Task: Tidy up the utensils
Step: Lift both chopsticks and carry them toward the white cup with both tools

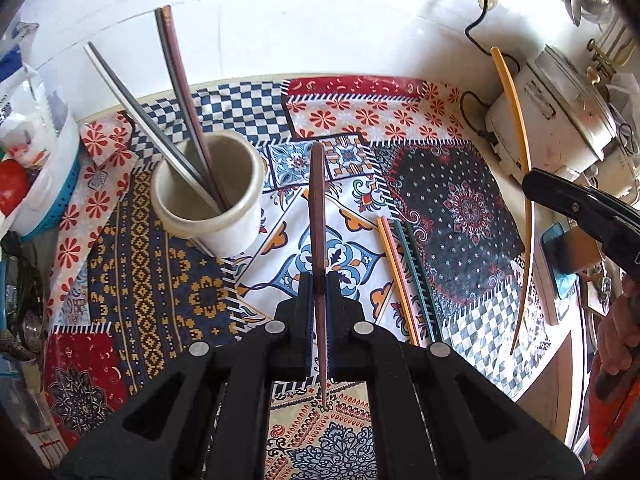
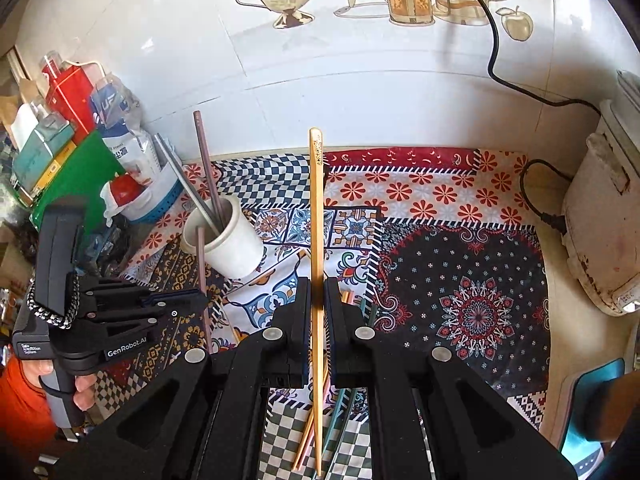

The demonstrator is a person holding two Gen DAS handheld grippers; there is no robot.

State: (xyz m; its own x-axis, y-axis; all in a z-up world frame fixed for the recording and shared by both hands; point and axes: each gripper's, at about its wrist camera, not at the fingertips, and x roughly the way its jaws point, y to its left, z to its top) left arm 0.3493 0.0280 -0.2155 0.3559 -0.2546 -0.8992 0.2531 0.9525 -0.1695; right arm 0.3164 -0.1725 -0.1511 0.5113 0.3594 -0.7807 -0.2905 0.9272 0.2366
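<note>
My left gripper [image 1: 319, 280] is shut on a brown chopstick [image 1: 318, 208] and holds it upright to the right of the white ceramic holder [image 1: 208, 200]. The holder has a silver [image 1: 132, 104] and a brown chopstick [image 1: 180, 80] leaning in it. My right gripper [image 2: 317, 292] is shut on a yellow chopstick [image 2: 316, 208], which also shows at the right of the left wrist view [image 1: 520, 152]. Orange [image 1: 396, 272] and green chopsticks [image 1: 416, 276] lie on the patterned cloth [image 1: 160, 292]. The holder [image 2: 228, 240] and the left gripper [image 2: 196, 300] show in the right wrist view.
A white rice cooker [image 1: 560, 120] with a black cable stands at the right edge. A teal basket with bags [image 1: 40, 168] and boxes [image 2: 60, 128] crowd the left. A white tiled wall [image 2: 360, 92] runs behind the counter.
</note>
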